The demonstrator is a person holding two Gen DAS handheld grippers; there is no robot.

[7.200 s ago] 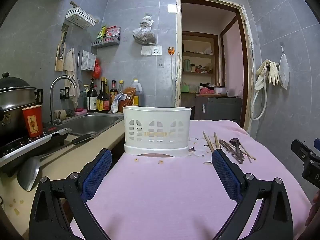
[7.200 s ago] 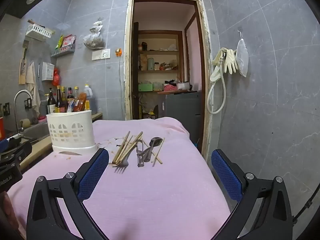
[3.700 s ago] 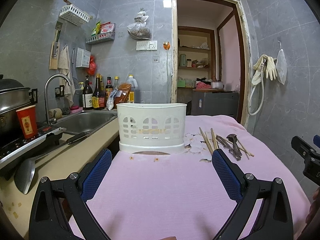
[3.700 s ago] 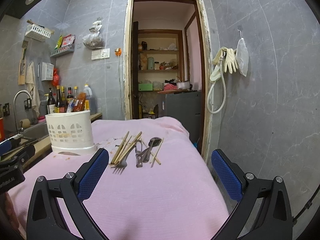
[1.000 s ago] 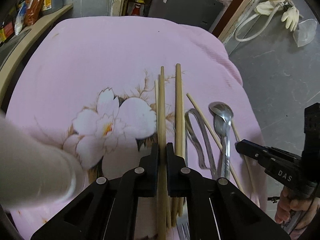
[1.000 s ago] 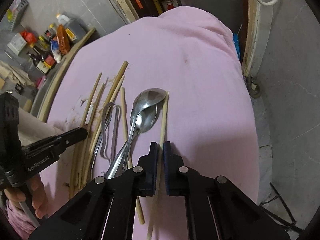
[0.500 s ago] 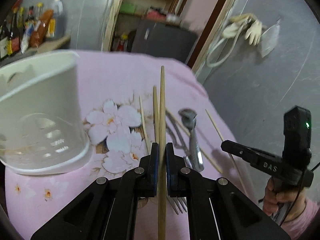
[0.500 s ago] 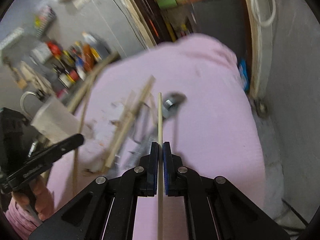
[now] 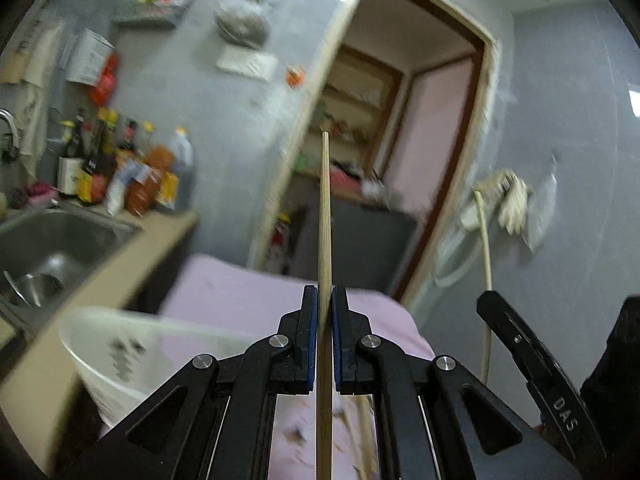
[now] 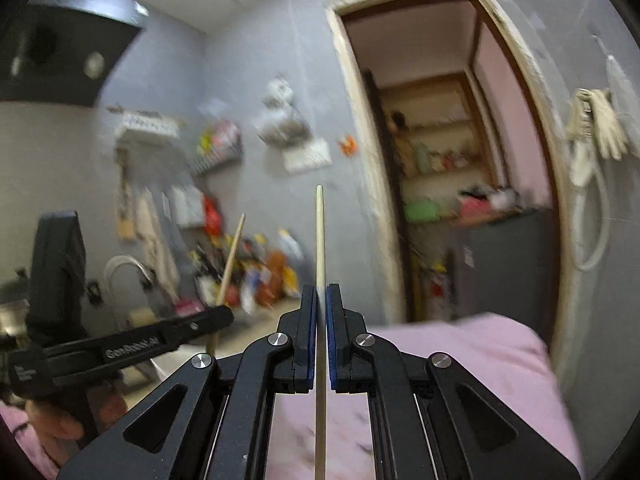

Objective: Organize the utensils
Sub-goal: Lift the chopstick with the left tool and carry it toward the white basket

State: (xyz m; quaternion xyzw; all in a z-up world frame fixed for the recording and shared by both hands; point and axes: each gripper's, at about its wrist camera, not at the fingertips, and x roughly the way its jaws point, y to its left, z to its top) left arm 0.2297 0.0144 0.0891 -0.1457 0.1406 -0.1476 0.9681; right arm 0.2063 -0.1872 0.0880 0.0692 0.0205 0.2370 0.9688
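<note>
Between the blue pads of our left gripper [image 9: 325, 308] we held one wooden chopstick [image 9: 325, 216]. The jaws were squeezed almost shut on it, and the stick poked out far ahead, up off the table. Our right gripper [image 10: 320, 304] did the same thing. Its jaws were pressed tight on a thinner, paler chopstick [image 10: 319, 240] that also pointed away from us.

Near and to the left, low down, sat the white utensil basket [image 9: 120, 344] on the pink cloth [image 9: 240, 288]. It looked blurry, but we could see its open top. Our left stick was up above the cloth, to the right of the basket and not in it yet. From the left view we saw the right gripper off to the right with its pale stick standing up. From the right view we saw the left gripper on the left, with a hand [image 10: 60, 420] under it.

Farther left were the sink [image 9: 52, 240] and some bottles [image 9: 120, 168]. Far away was an open doorway [image 10: 452, 160] with shelves.

We thought this was the carrying step: both sticks were picked up and had to go to the basket. Next we would need to move each stick over the open top, tip it to point down, and then open the jaws. We could not see the other utensils clearly.
</note>
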